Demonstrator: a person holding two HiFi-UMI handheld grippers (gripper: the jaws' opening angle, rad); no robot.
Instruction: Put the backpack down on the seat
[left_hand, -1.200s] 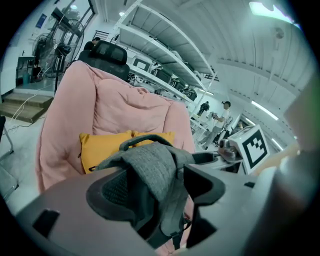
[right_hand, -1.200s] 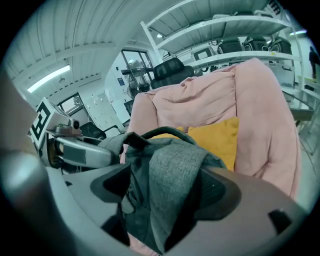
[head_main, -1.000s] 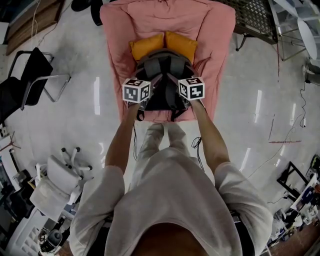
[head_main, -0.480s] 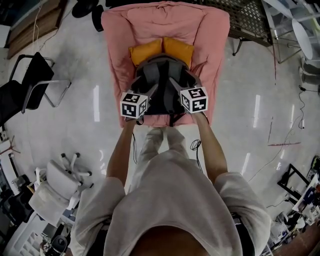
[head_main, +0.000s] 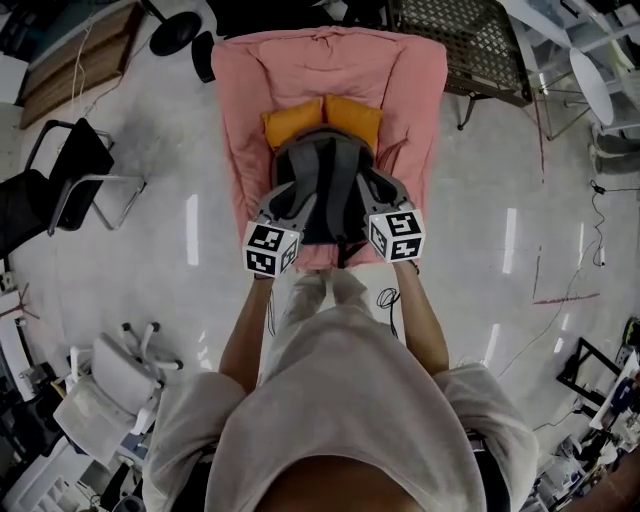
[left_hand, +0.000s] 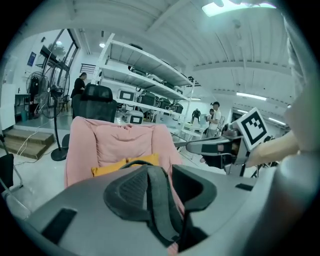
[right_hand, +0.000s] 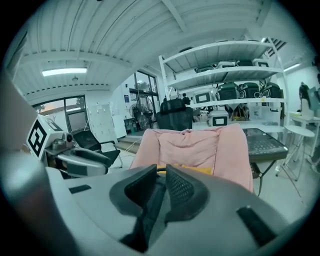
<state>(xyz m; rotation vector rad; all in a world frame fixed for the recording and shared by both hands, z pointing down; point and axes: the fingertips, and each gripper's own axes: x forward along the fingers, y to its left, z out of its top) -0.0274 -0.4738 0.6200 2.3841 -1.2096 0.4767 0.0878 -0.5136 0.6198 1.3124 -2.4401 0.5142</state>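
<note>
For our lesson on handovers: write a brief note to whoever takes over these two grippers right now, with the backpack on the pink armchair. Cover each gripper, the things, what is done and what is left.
Left tongs: closing, with a shoulder strap between them. A gap still shows at one pad, so no grip yet.
Right tongs: closing, pinched on the other strap.
Backpack: on the seat of the pink armchair, up against the orange cushions.
Done: the backpack appears to rest on the seat.
Left: probably check that it sits steady, then let go of both straps.
</note>
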